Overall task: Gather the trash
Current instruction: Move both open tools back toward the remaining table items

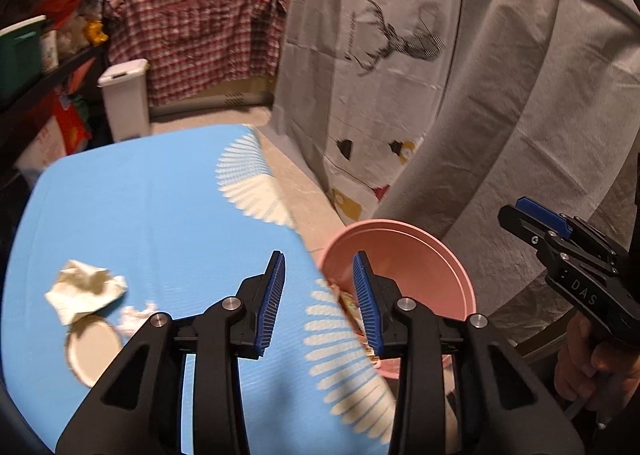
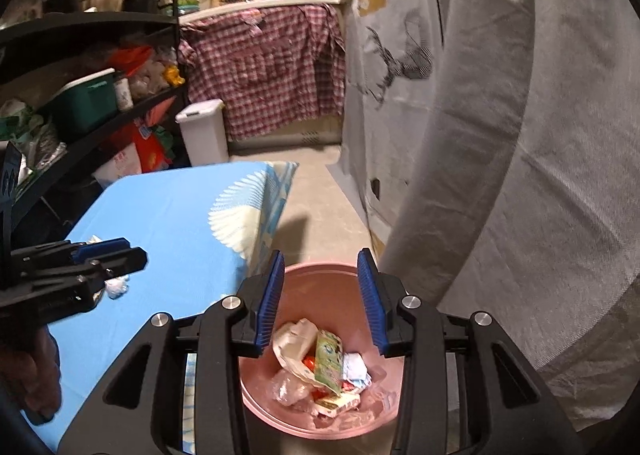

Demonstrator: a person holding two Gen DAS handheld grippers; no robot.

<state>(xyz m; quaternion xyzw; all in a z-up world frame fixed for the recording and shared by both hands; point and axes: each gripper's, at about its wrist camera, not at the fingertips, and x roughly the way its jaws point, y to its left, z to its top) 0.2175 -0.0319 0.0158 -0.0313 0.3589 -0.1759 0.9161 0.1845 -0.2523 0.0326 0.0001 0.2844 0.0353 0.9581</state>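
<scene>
Beside table (image 1: 120,215) — pink bin (image 2: 320,279), trash (image 2: 320,371) inside

From the left wrist, my left tongs (image 1: 319,301) cover part of the pink bin (image 1: 420,255), so most of its contents stay hidden. The round lid (image 1: 90,351) is half under crumpled paper (image 1: 86,289). On the shelves (image 2: 80,55), the clutter is too blurred to name.

a red checked cloth (image 1: 200,27) hangs behind a white lidded bin (image 1: 125,99).
</scene>
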